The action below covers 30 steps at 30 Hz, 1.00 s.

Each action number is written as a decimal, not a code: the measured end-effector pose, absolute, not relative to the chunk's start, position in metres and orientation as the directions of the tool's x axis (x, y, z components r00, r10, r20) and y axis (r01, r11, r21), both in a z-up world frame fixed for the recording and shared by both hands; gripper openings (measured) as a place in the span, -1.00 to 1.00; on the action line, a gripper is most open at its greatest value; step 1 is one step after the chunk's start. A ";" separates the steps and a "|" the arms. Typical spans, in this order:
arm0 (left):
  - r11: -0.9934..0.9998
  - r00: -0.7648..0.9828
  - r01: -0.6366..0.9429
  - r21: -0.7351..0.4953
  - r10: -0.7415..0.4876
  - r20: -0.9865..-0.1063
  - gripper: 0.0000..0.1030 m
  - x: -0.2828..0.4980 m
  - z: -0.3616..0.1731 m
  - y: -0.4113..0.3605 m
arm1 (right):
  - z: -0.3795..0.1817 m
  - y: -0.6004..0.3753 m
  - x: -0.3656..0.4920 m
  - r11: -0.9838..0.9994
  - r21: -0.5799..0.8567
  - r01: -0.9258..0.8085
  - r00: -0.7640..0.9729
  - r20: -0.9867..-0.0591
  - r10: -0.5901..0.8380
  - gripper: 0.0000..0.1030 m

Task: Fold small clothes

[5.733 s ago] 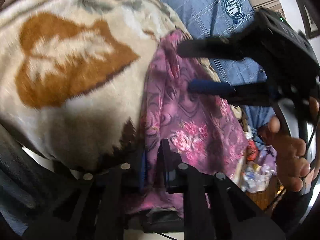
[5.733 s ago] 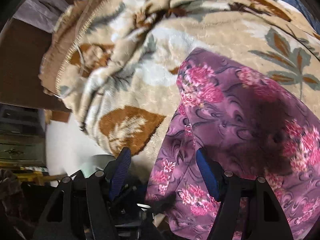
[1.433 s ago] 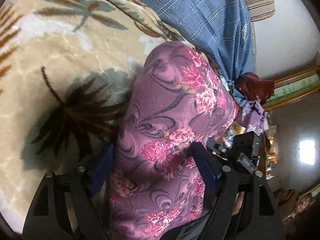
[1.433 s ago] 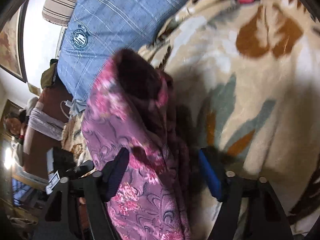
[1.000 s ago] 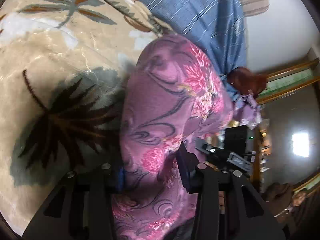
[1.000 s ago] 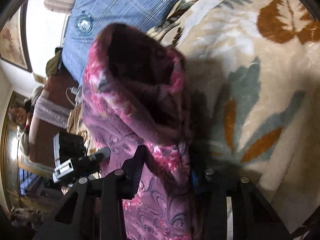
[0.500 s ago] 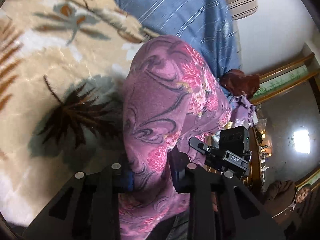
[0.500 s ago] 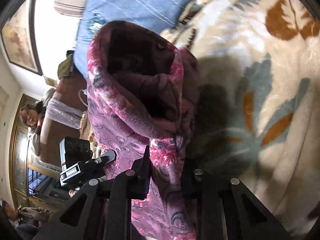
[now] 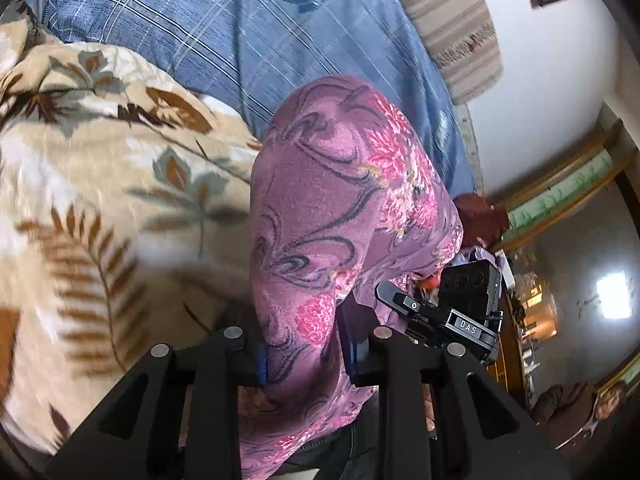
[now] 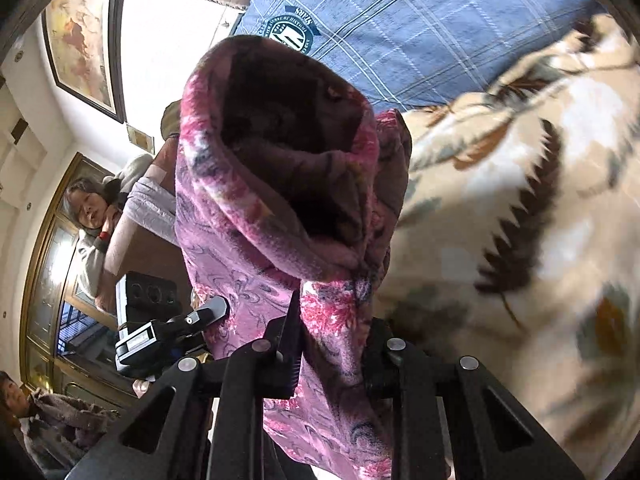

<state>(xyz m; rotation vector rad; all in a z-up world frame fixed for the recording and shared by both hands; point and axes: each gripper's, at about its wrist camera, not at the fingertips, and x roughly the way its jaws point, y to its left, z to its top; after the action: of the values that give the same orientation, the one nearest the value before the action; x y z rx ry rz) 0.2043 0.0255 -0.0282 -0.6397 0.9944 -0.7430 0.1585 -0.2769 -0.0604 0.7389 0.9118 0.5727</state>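
Mid-fold: left tool (image 9: 304,354) and right tool (image 10: 330,350) each pinch the purple floral garment (image 9: 340,208), lifted doubled over above the blanket (image 9: 100,184); next, likely lower it flat, edges aligned, then release.

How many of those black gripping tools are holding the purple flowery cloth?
2. The left hand-held gripper pinches one part of the purple floral garment; the right hand-held gripper pinches another.

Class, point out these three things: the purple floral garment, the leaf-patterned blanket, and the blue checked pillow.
purple floral garment (image 9: 336,208), left wrist view, raised fold.
leaf-patterned blanket (image 9: 120,184), left wrist view, bare surface.
blue checked pillow (image 10: 432,24), right wrist view, checked middle.
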 end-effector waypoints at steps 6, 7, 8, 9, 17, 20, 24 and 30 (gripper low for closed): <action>0.595 0.323 0.217 -0.774 -0.792 -0.518 -0.53 0.270 -0.058 0.024 | -0.068 -0.269 0.216 0.653 0.753 -0.076 0.497 -0.539 0.680 -0.57; 0.599 0.317 0.208 -0.773 -0.789 -0.526 -0.53 0.279 -0.064 0.022 | -0.071 -0.268 0.224 0.667 0.741 -0.069 0.496 -0.555 0.668 -0.57; 0.603 0.310 0.198 -0.773 -0.786 -0.535 -0.53 0.289 -0.071 0.020 | -0.075 -0.266 0.232 0.685 0.725 -0.064 0.494 -0.574 0.653 -0.57; 0.610 0.306 0.187 -0.770 -0.781 -0.544 -0.53 0.299 -0.079 0.017 | -0.081 -0.263 0.243 0.709 0.704 -0.053 0.490 -0.600 0.632 -0.57; 0.656 0.254 0.130 -0.743 -0.746 -0.615 -0.48 0.348 -0.137 0.005 | -0.134 -0.265 0.294 0.746 0.665 0.020 0.436 -0.678 0.592 -0.57; 0.676 0.246 0.136 -0.724 -0.731 -0.637 -0.32 0.351 -0.153 0.005 | -0.155 -0.265 0.300 0.745 0.667 0.035 0.414 -0.688 0.596 -0.54; 0.683 0.238 0.139 -0.717 -0.726 -0.645 -0.10 0.350 -0.155 0.008 | -0.170 -0.265 0.298 0.729 0.684 0.035 0.400 -0.678 0.616 -0.35; 0.741 0.331 0.194 -0.643 -0.666 -0.668 0.18 0.309 -0.100 0.026 | -0.126 -0.280 0.261 0.756 0.653 0.036 0.454 -0.685 0.570 0.07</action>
<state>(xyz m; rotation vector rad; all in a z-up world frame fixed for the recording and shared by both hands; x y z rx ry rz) 0.3091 0.0263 -0.0997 -0.5014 1.0989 -0.5935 0.2610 -0.2797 -0.1259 0.6576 1.0635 0.3607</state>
